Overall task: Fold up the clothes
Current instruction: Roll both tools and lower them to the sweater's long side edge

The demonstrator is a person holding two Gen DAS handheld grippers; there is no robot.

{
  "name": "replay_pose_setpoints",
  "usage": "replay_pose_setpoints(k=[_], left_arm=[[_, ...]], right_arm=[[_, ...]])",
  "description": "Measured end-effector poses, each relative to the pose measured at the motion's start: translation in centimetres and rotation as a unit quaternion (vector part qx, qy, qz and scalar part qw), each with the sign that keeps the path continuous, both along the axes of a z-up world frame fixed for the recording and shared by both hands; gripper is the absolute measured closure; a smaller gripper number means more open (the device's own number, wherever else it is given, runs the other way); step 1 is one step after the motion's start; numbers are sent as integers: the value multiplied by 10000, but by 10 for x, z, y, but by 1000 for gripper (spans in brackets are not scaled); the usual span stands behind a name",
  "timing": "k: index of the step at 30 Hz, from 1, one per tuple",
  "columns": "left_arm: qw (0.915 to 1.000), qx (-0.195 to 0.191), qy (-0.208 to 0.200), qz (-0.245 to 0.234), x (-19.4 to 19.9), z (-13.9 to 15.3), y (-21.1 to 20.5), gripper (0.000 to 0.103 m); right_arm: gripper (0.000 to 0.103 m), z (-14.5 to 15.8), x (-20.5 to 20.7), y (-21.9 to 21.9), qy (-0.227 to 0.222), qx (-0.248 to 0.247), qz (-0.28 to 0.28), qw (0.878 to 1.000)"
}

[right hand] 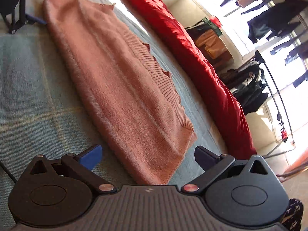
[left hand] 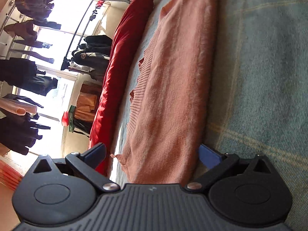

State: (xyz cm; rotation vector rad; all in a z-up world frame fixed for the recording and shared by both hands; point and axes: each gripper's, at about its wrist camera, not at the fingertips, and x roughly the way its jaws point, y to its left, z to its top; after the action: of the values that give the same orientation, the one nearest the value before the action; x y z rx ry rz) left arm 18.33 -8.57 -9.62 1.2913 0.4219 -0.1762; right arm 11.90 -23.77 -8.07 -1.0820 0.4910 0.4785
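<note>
A folded pink sweater (right hand: 119,84) lies as a long strip on a bed covered with a blue-green plaid blanket (right hand: 28,88), and we see it from both of its short ends. The left claw (left hand: 154,154) sits at one end with its blue-padded fingers (left hand: 208,156) spread wide, one on each side of the strip; the fabric runs between them without being pinched. The right claw (right hand: 148,155) waits at the opposite end, its fingers (right hand: 91,156) likewise apart, the sweater's near corner lying between them on the blanket. In the right wrist view the left claw (right hand: 28,20) shows at the far end, a blue fingertip touching the sweater's long fold. The ribbed hem (slightly ruffled) runs along the long edge that faces a rolled red quilt (right hand: 192,57), which lies along the bed's far edge, parallel to the sweater and apart from it. Beyond the bed, dark clothes (left hand: 21,73) hang on a rack (left hand: 80,28) before bright windows.
</note>
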Motion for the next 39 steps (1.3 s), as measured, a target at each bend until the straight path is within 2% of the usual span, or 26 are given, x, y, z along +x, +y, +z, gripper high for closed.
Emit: replay_pose_setpoints(k=[3,12,15,18,21,25,29,33,39], left_arm=[[9995,135,135,-256,5,-7,-4,1],[9969,88,417,-664,42,-9,-23,0],[9964,31,536,-658,58,-8,-25,0],[9961,-41,636,-602,65,-5,-21,0],[9974,79,508,-497,62,-6,-10,0],[9989,171,421,-104,60,-6,10,0],[9993,323,204,17,57,-13,16,0],[9985,526,11,-131,64,-17,0,0],[9989,409,-34,-210,87,-19,-18,0]], right_arm=[[0,-16,4,10,189,-196,305,9992],[0,-22,31,69,52,47,983,9951],[0,-21,42,79,78,120,1039,9945],[0,-18,52,71,286,426,939,9943],[0,-18,60,50,316,560,653,9958],[0,-23,70,12,73,226,169,9996],[0,-30,75,-14,-132,-75,-90,9998],[0,-36,80,2,-324,-212,110,9992],[0,-41,98,46,-718,-331,658,9947]])
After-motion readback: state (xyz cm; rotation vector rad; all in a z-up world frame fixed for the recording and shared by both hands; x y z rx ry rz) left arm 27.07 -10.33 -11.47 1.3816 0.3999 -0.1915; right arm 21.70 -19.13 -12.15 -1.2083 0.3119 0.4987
